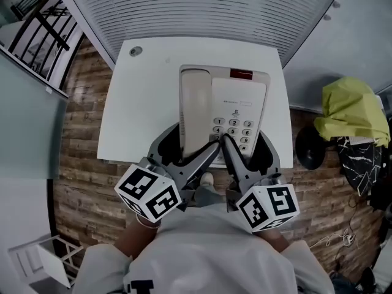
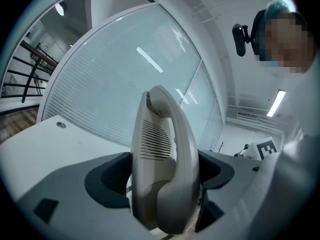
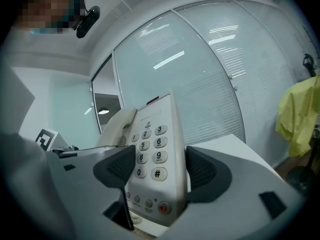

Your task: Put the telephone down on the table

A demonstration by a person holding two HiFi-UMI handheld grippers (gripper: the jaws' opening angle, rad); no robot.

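Looking down, we see a wooden floor (image 1: pixel 79 164) spread below and behind the jaws, and a glass wall with blinds (image 1: pixel 202 11) standing far ahead of both pairs. The white table (image 1: pixel 131 115) stretches ahead of the jaws and out to either side of them. Well off to the outer side of the right jaws a yellow cloth (image 1: pixel 350 109) lies heaped. The telephone (image 1: pixel 239 106), a pale desk set, sits over the middle of the table with its near end between the jaws and its body running straight away from them; we cannot tell whether its underside touches the tabletop. The left gripper (image 1: pixel 191 144) has its jaws fairly wide apart and closed in on the telephone's left part, a dark pad against each flank, so that the handset (image 2: pixel 172 159) fills the gap and rises between them. The right gripper (image 1: pixel 246 147) grips the right part in the same way, one pad against the outer edge and the other lying over the inner side of the keypad (image 3: pixel 150 149). The two inner jaws almost meet at the telephone's near edge. Each gripper carries a marker cube (image 1: pixel 149 192) behind its jaws, nearest to us. Below the keypad, deep between the right jaws, a small red button (image 3: pixel 163 207) shows.
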